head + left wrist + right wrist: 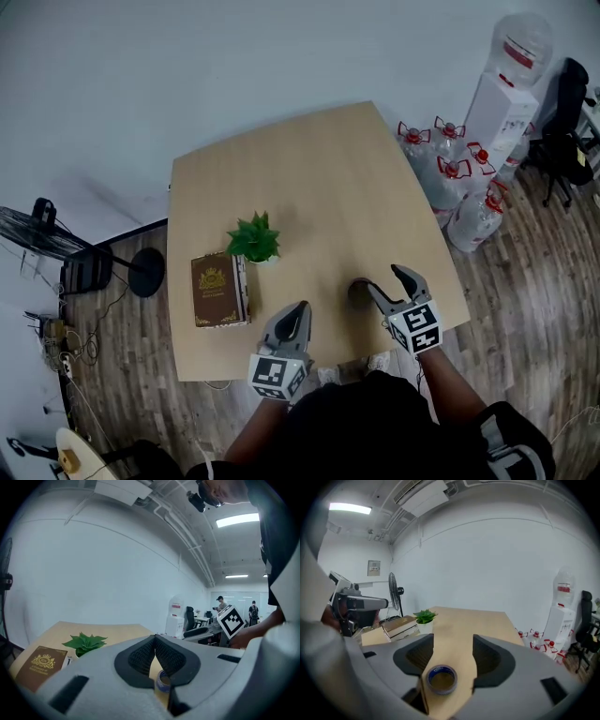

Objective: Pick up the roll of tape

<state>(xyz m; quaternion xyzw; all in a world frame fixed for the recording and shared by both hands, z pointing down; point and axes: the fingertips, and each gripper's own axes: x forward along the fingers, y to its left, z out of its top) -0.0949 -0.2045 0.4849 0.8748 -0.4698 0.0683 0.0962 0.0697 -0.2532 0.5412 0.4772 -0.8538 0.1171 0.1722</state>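
Note:
The roll of tape (359, 293) lies flat on the wooden table (309, 169), near its front edge. In the right gripper view the tape (441, 679) is a blue-rimmed ring low between the jaws, closer to the left one, with neither pad touching it. My right gripper (386, 278) (453, 644) stands open just right of the roll. My left gripper (298, 309) (154, 641) is shut with nothing in it, a little left of the roll. The tape (162, 681) peeps out below its closed pads.
A small potted plant (254, 238) and a brown book (218, 289) sit on the table's left half. Several water bottles (450, 173), a dispenser (502, 103) and a black chair (562, 131) stand right of the table. A fan (42, 234) is on the floor at left.

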